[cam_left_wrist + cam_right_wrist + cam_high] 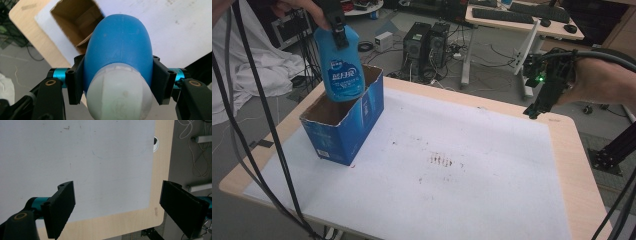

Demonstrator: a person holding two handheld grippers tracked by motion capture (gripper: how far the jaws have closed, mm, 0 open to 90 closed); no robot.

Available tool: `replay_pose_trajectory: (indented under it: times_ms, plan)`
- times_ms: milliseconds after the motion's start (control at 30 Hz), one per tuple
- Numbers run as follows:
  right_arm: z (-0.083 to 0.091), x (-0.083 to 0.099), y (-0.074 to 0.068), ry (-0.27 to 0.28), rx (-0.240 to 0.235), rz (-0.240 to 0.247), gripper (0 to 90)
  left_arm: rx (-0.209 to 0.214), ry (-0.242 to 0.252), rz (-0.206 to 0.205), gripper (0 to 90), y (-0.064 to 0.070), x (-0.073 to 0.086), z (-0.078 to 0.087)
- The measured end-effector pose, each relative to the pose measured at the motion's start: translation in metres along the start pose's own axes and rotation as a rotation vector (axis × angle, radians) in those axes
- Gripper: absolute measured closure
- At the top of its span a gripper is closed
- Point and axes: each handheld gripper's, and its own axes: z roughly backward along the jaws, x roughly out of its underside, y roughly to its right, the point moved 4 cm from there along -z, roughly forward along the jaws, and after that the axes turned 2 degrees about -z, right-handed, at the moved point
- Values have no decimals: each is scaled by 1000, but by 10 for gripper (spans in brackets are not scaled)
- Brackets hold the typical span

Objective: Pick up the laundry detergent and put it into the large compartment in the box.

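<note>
A blue detergent bottle [339,65] with a white label hangs upright, its base at the mouth of an open blue cardboard box [347,135] on the table's left side. My left gripper [337,31] is shut on the bottle's neck from above. In the left gripper view the bottle [120,42] and its white cap [120,97] sit between the black fingers [75,80] of the left gripper [117,61], and the box's brown inside [75,17] lies below. My right gripper [534,111] hovers over the far right edge; its jaws [117,187] stand wide open with nothing between them.
A white mat [437,165] with small reddish stains covers most of the wooden table [572,150]. Black cables [262,125] trail down at the left. Beyond the table are computer towers [427,42], a desk and white cloth on the floor.
</note>
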Motion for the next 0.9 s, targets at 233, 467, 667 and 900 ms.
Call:
replay_pose_trajectory:
  times_ms: [233,467,667,900]
  plan:
    - [-1,1,1,-1,2,0,123,-15,-29,29,379,-15,11,-9]
    - [-1,2,0,-6,4,-4,123,-10,-30,34,379,-21,14,-19]
    - [-2,2,0,-11,3,-9,123,8,-27,15,378,-19,14,-28]
    - [-2,1,-1,-10,6,-5,123,13,-35,-2,378,-18,13,-41]
